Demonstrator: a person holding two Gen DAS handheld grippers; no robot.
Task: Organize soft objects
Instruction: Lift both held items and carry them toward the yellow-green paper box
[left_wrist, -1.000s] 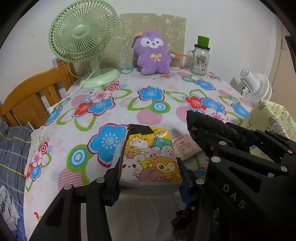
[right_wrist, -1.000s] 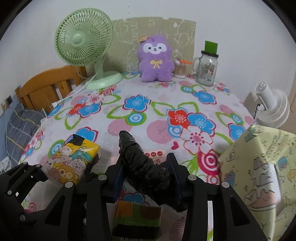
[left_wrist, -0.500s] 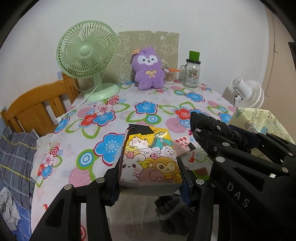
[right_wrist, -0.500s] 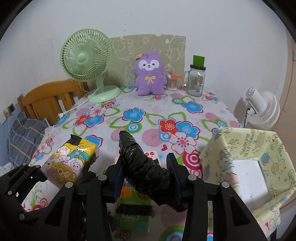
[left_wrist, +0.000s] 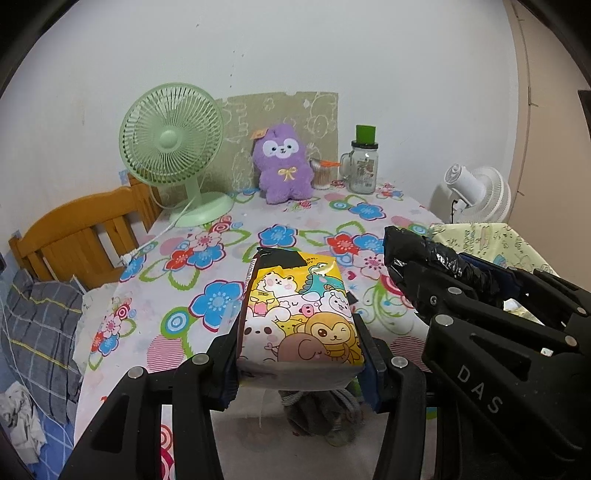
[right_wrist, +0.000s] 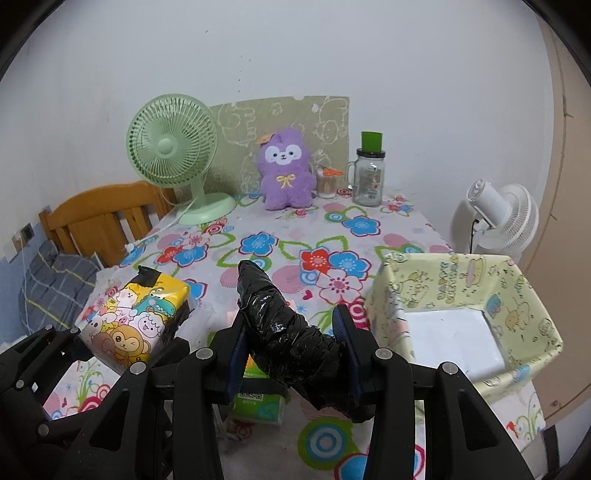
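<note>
Tissue pack (left_wrist: 301, 317) clenched in left gripper (left_wrist: 300, 363) fingers, black plastic bundle (right_wrist: 291, 343) in right gripper (right_wrist: 293, 358); fabric bin (right_wrist: 532, 306) empty, green pack (right_wrist: 258, 400) waits on table (right_wrist: 288, 236).

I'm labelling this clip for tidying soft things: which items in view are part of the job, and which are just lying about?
Part of the job:
tissue pack in the left hand-held gripper
black bundle in the right hand-held gripper
yellow box
green pack

Lying about:
green fan
purple plush
glass jar
white fan
</note>
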